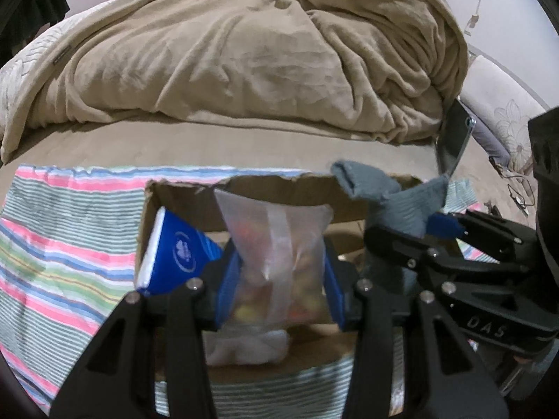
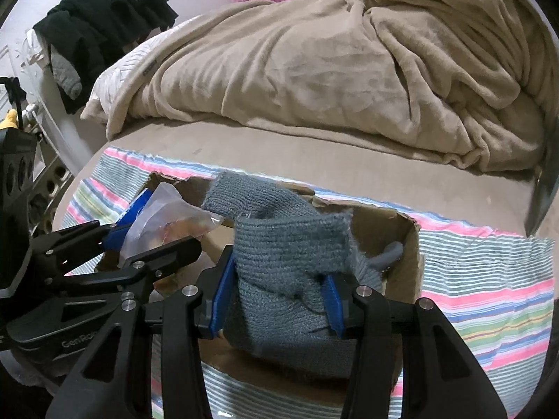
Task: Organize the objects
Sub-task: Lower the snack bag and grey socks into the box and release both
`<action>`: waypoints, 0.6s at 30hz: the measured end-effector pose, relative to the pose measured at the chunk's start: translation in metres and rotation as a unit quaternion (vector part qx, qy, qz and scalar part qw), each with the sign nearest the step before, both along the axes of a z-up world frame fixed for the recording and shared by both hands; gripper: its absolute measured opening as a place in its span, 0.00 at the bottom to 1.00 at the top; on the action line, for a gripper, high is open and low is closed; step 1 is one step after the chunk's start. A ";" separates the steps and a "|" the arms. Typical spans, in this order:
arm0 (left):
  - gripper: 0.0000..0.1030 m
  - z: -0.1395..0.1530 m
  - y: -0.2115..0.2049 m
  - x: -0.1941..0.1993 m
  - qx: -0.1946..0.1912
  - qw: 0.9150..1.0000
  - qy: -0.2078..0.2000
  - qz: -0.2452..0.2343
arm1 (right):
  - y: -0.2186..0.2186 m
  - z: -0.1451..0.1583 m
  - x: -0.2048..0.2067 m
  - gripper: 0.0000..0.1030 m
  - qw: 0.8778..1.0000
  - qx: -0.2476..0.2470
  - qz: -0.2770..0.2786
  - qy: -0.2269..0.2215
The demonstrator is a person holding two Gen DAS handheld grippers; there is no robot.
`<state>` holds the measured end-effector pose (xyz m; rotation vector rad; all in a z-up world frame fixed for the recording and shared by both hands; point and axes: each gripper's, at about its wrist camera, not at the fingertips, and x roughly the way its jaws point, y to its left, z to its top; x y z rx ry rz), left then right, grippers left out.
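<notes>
An open cardboard box (image 1: 279, 188) (image 2: 408, 244) sits on a striped cloth on the bed. My left gripper (image 1: 279, 286) is shut on a clear plastic bag (image 1: 276, 244) of colourful items, held over the box; the bag also shows in the right wrist view (image 2: 167, 223). A blue carton (image 1: 178, 251) leans in the box's left side. My right gripper (image 2: 276, 300) is shut on a grey-blue knitted cloth (image 2: 290, 251), held over the box's right side; it also shows in the left wrist view (image 1: 401, 206). A white cloth (image 1: 248, 345) lies in the box below the bag.
The striped cloth (image 1: 70, 251) (image 2: 489, 279) spreads around the box. A heaped beige blanket (image 1: 244, 63) (image 2: 349, 70) fills the bed behind. Dark clothes (image 2: 104, 24) hang at the far left. A metal bracket (image 1: 454, 136) stands at the bed's right edge.
</notes>
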<state>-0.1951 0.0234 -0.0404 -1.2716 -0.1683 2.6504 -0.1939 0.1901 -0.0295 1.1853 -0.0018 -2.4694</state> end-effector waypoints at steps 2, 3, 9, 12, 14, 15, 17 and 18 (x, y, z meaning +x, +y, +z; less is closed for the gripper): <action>0.45 0.000 0.000 -0.002 0.002 1.000 -0.003 -0.006 | 0.001 0.000 -0.002 0.48 1.000 -0.002 -0.003 -0.001; 0.46 0.000 0.000 -0.002 0.002 1.000 -0.003 -0.007 | 0.002 0.000 -0.002 0.48 1.000 -0.005 -0.004 -0.001; 0.47 0.003 -0.002 -0.002 -0.001 1.000 -0.005 -0.002 | 0.004 0.004 -0.003 0.64 1.000 -0.011 -0.007 -0.002; 0.49 0.008 -0.006 0.000 0.002 1.000 -0.004 0.002 | 0.006 0.012 0.000 0.68 1.000 -0.009 -0.010 0.009; 0.60 0.014 -0.009 0.002 0.004 1.000 0.003 0.007 | 0.008 0.017 0.002 0.69 1.000 -0.010 -0.014 0.014; 0.62 0.017 -0.011 0.004 0.004 1.000 0.008 0.010 | 0.009 0.020 0.003 0.69 1.000 -0.011 -0.016 0.016; 0.70 0.024 -0.014 0.008 0.004 1.000 0.016 0.012 | 0.012 0.025 0.007 0.69 0.999 -0.013 -0.021 0.020; 0.72 0.028 -0.016 0.010 0.004 1.000 0.020 0.013 | 0.014 0.027 0.009 0.69 0.999 -0.014 -0.023 0.022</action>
